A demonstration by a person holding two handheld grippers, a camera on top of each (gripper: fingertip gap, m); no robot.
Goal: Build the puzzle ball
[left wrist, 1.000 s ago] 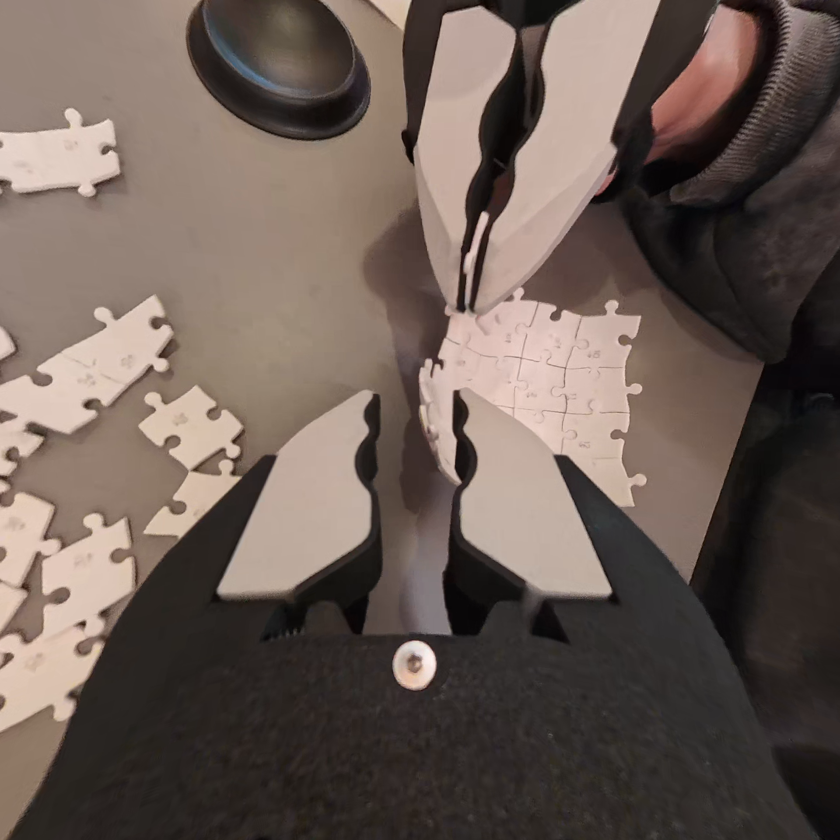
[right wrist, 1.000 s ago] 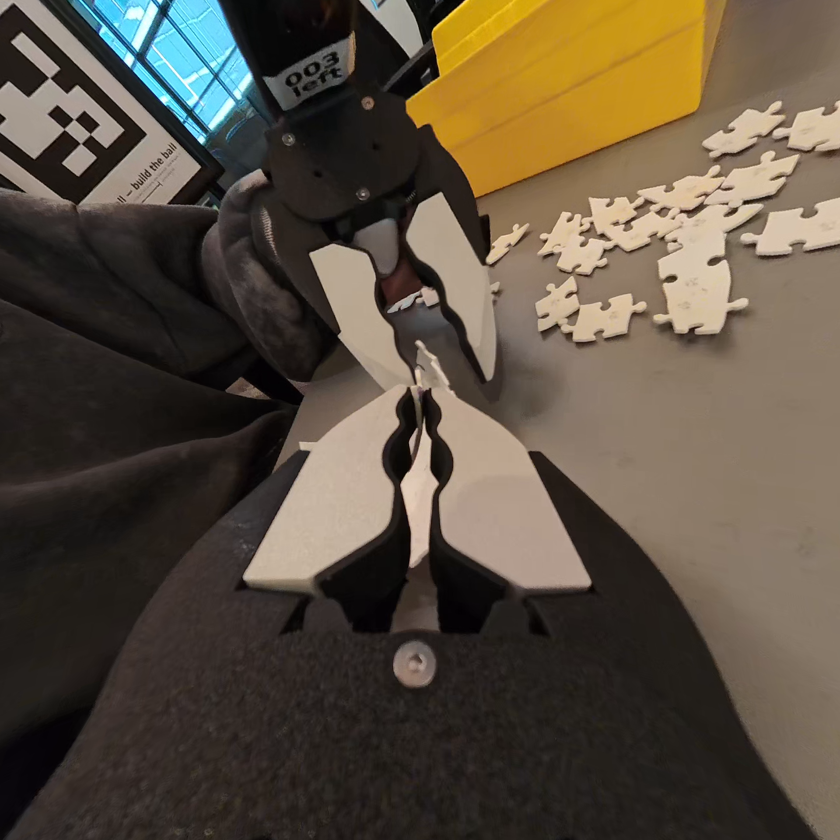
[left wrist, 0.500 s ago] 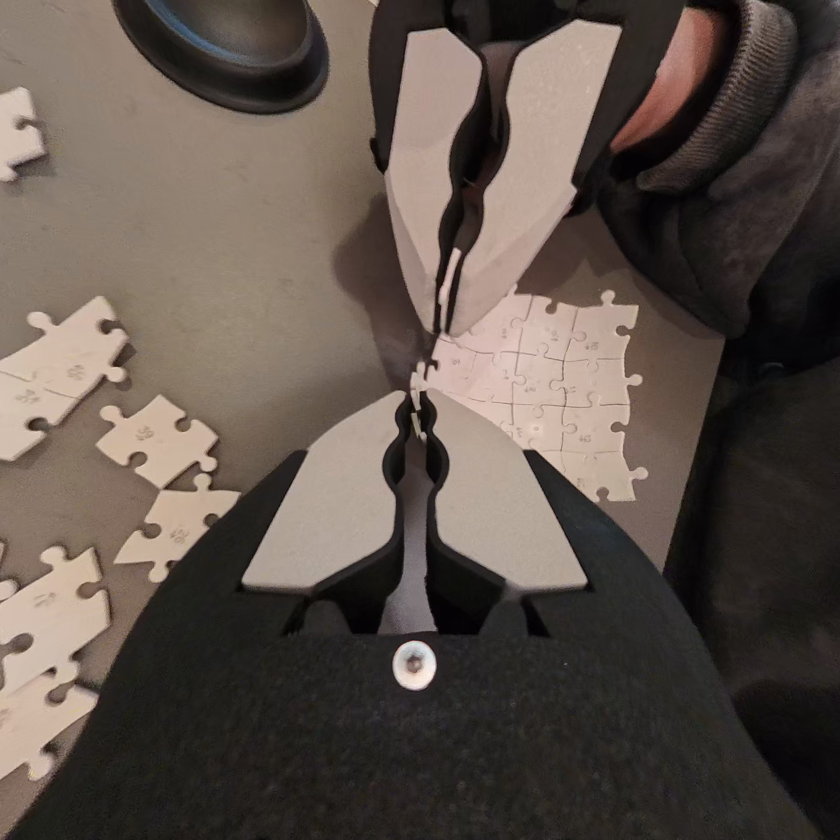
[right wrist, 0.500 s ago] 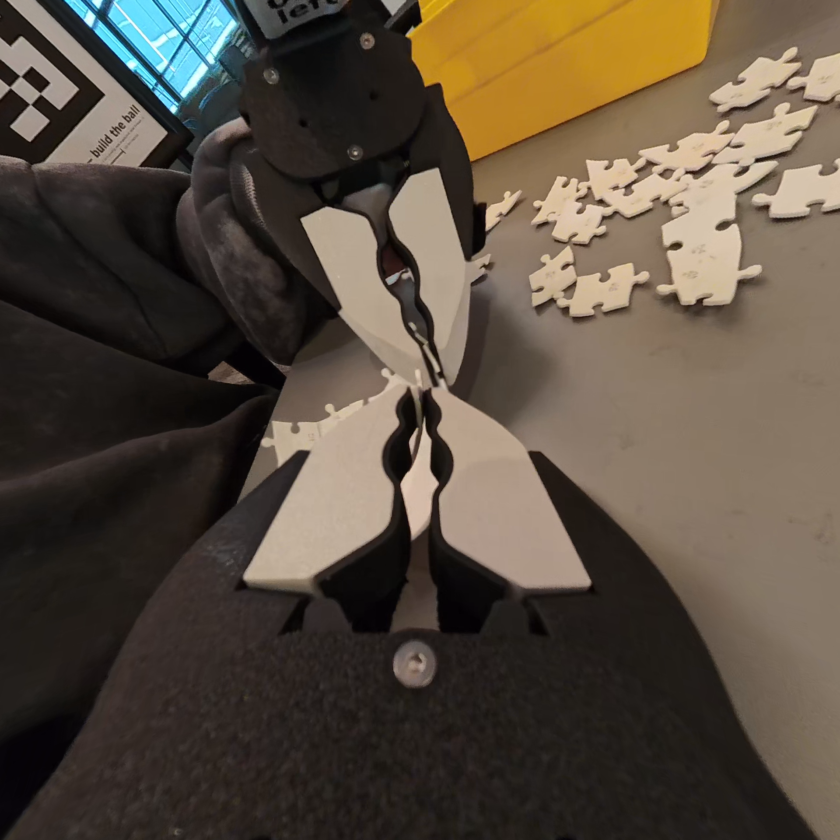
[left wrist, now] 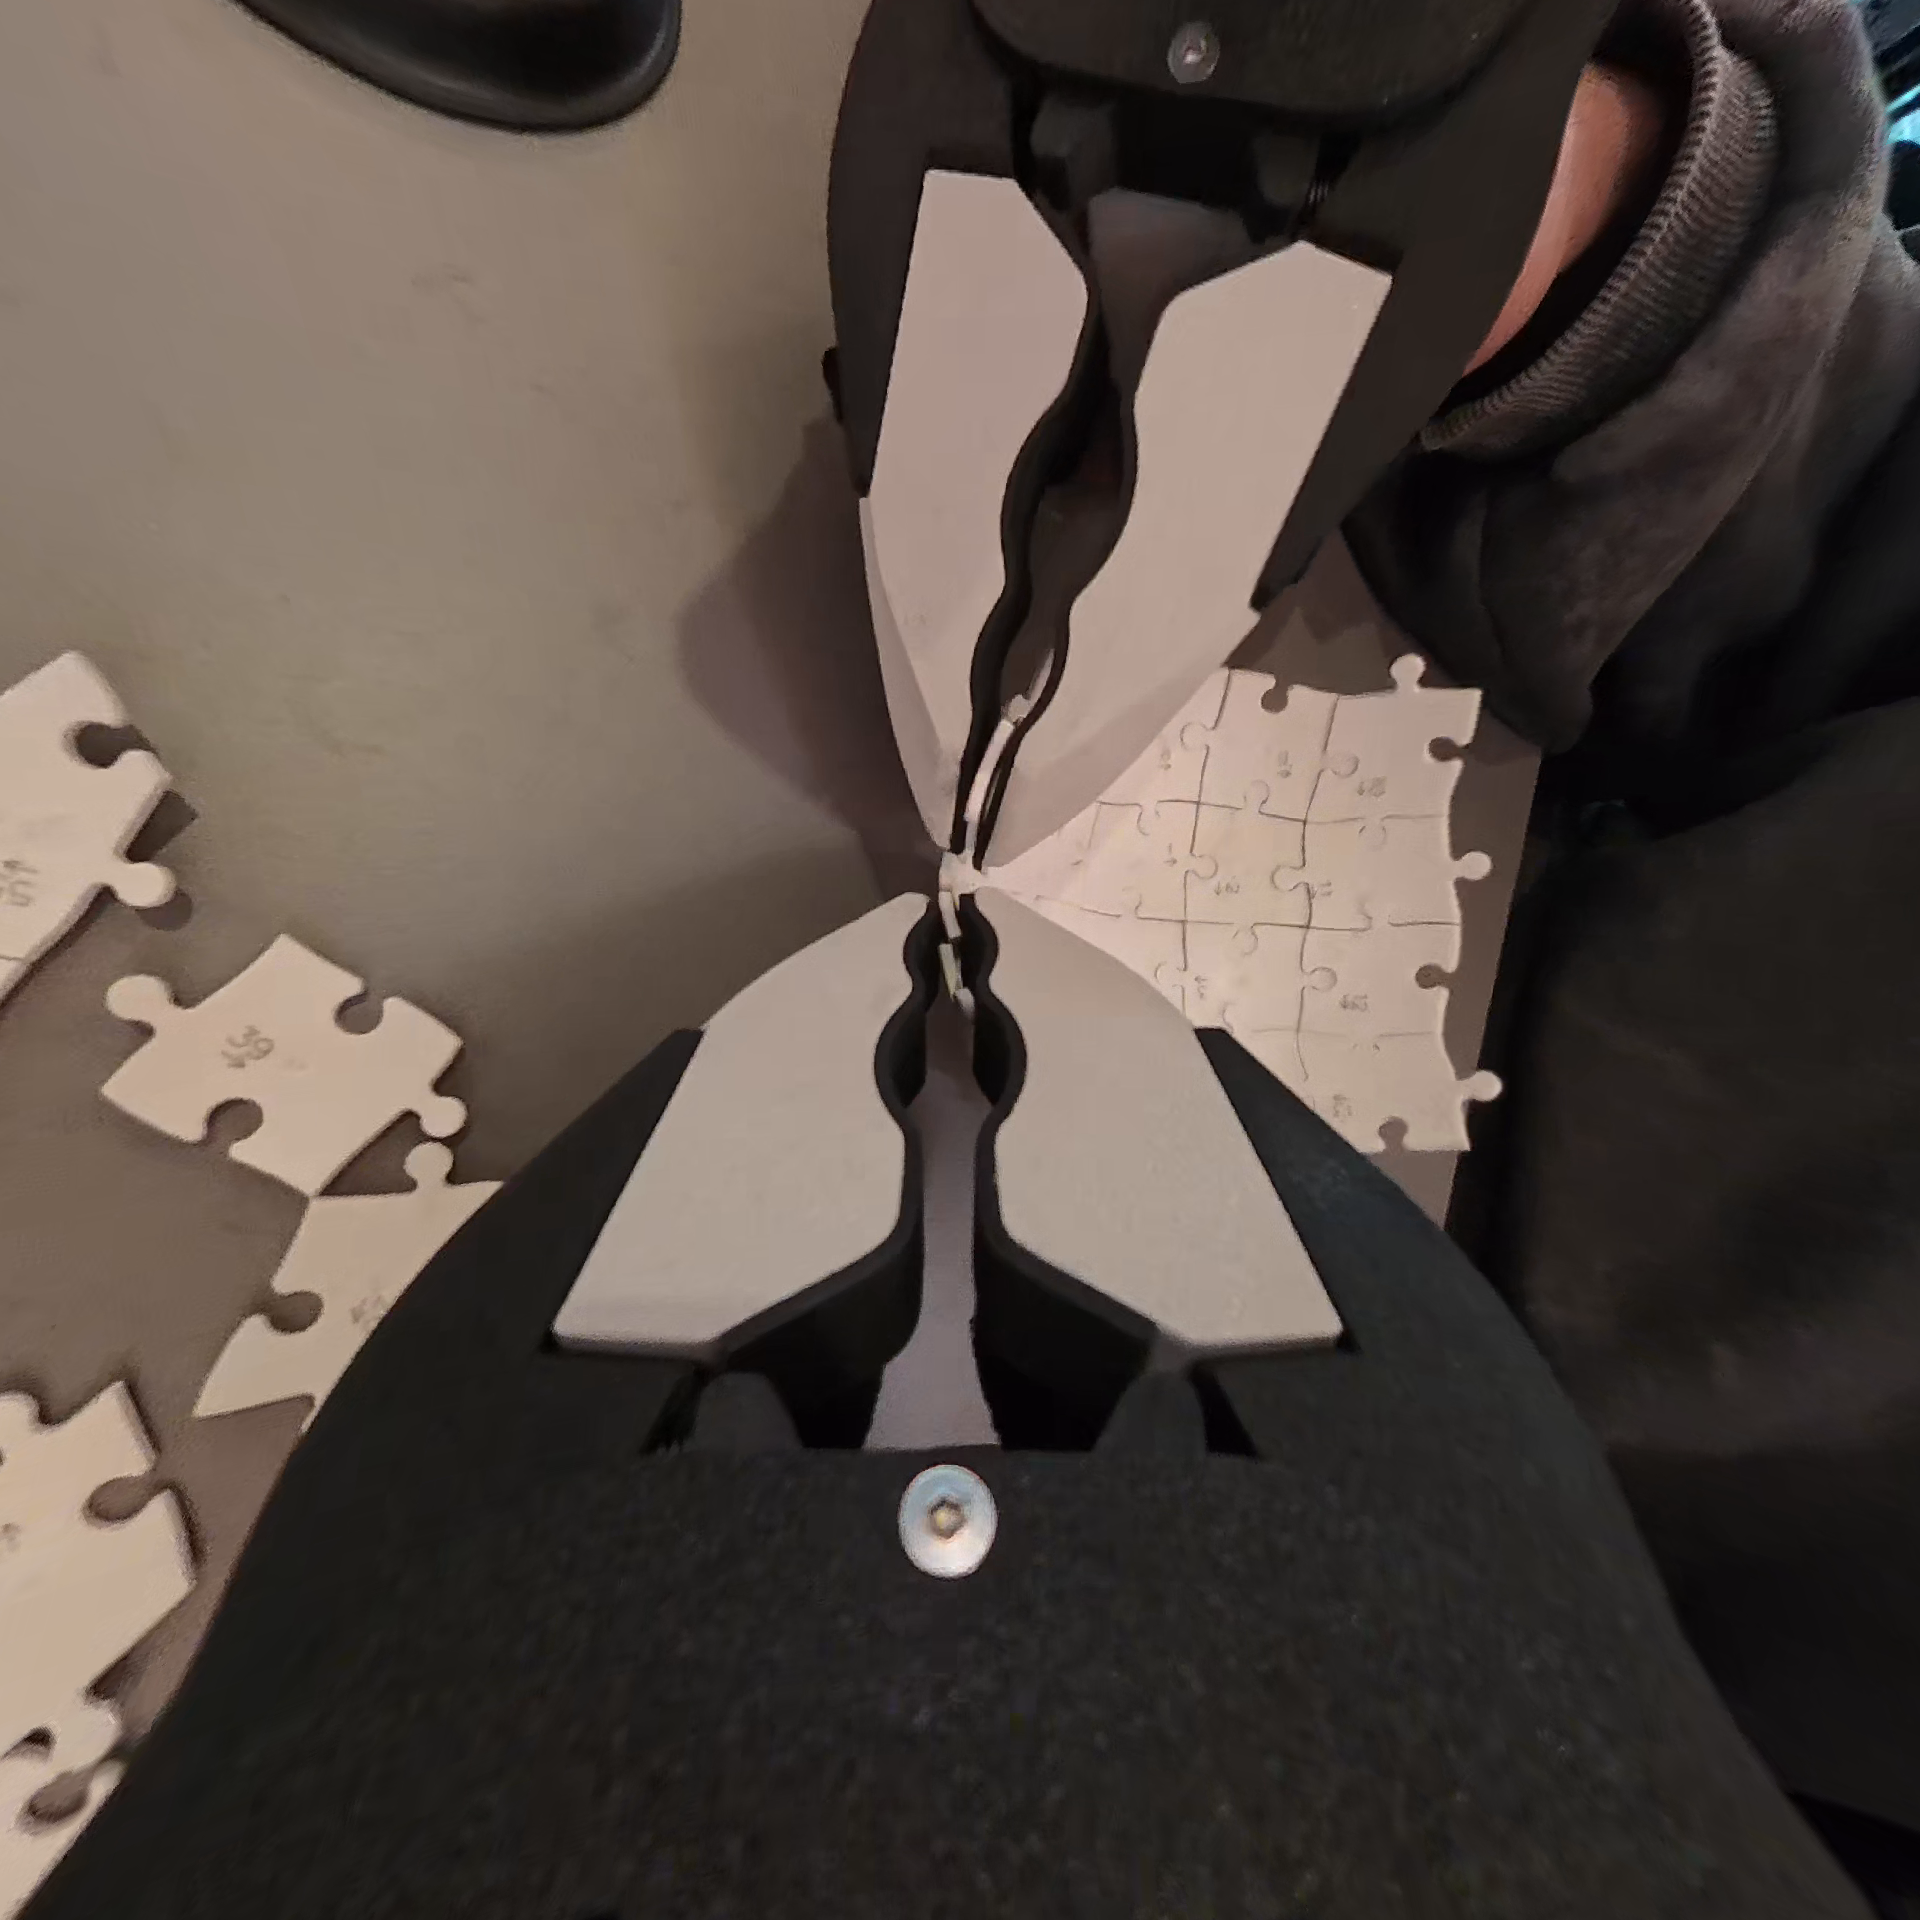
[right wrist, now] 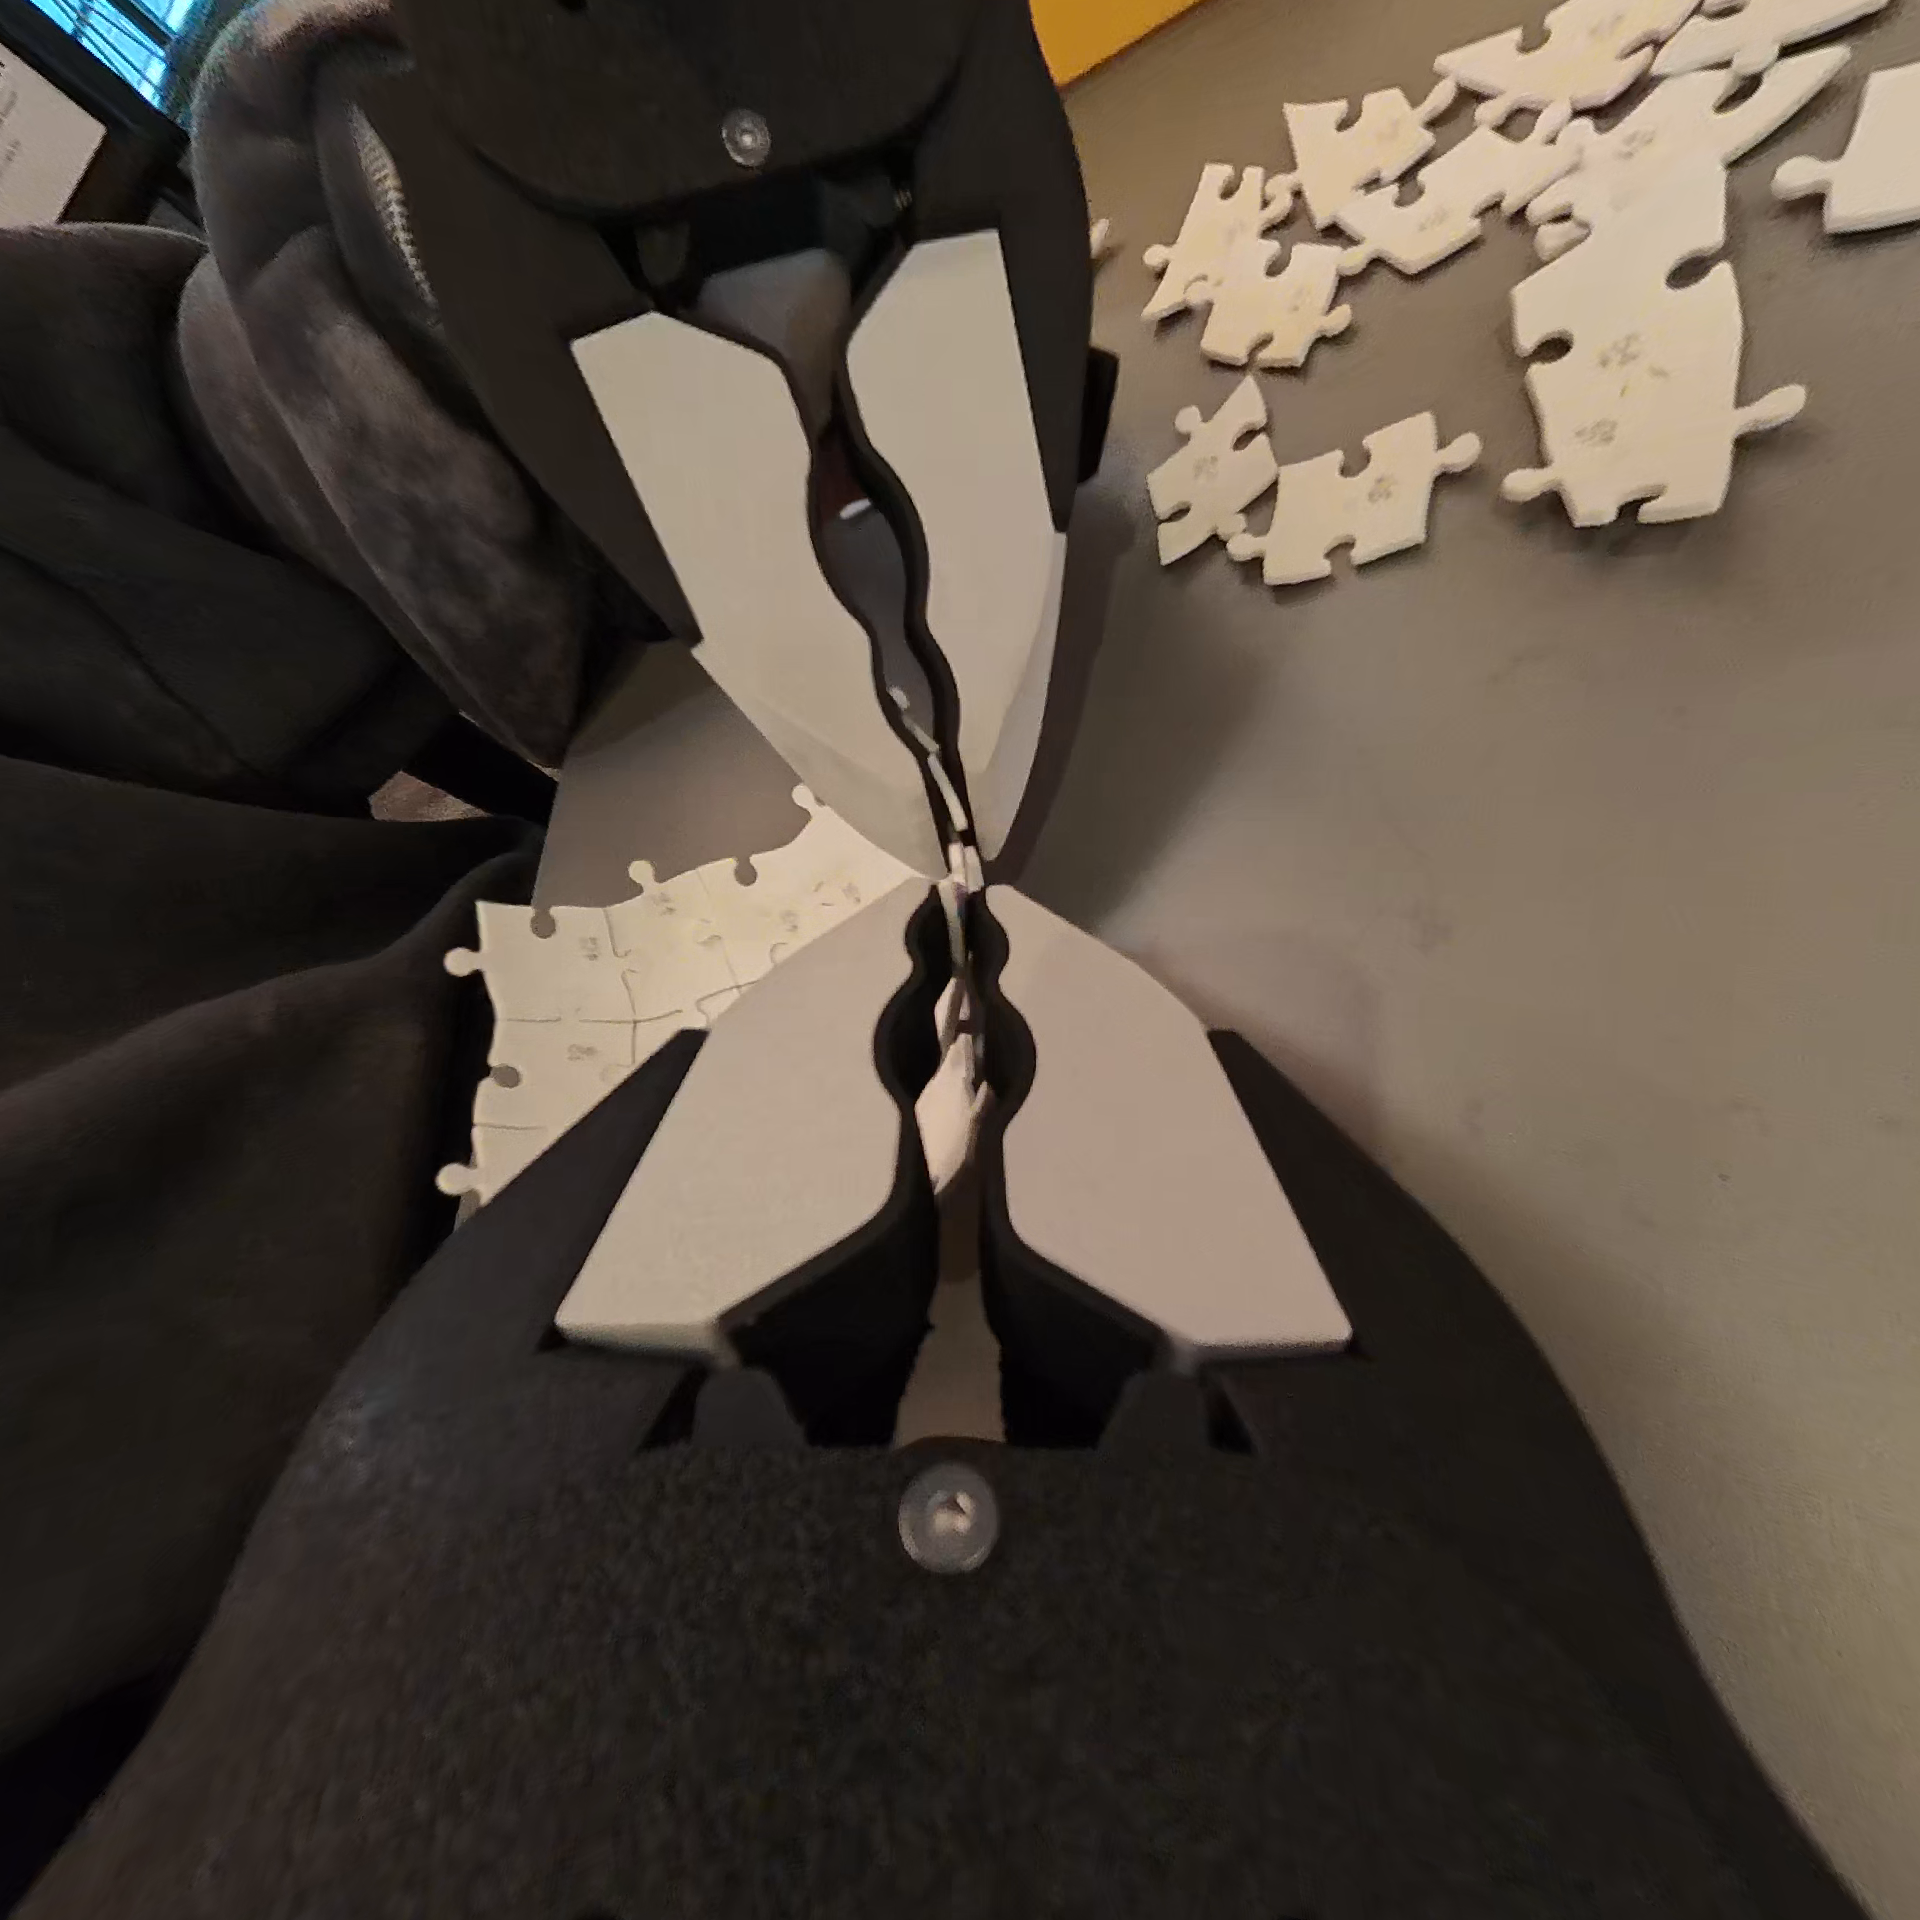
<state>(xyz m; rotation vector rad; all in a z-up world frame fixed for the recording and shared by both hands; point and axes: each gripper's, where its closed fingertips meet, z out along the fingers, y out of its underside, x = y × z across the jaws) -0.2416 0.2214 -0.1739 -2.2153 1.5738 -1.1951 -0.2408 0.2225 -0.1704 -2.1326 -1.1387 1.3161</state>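
Dim soft indoor light; faint shadows; wide-angle edge warping; slight blur at edges.

Black oval dish (left wrist: 457,62) on grey table (left wrist: 468,468); yellow bin (right wrist: 1112,52).

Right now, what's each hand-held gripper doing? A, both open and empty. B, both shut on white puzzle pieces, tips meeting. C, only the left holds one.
B: the left hand-held gripper and right hand-held gripper each pinch a white puzzle piece, tips nearly touching.
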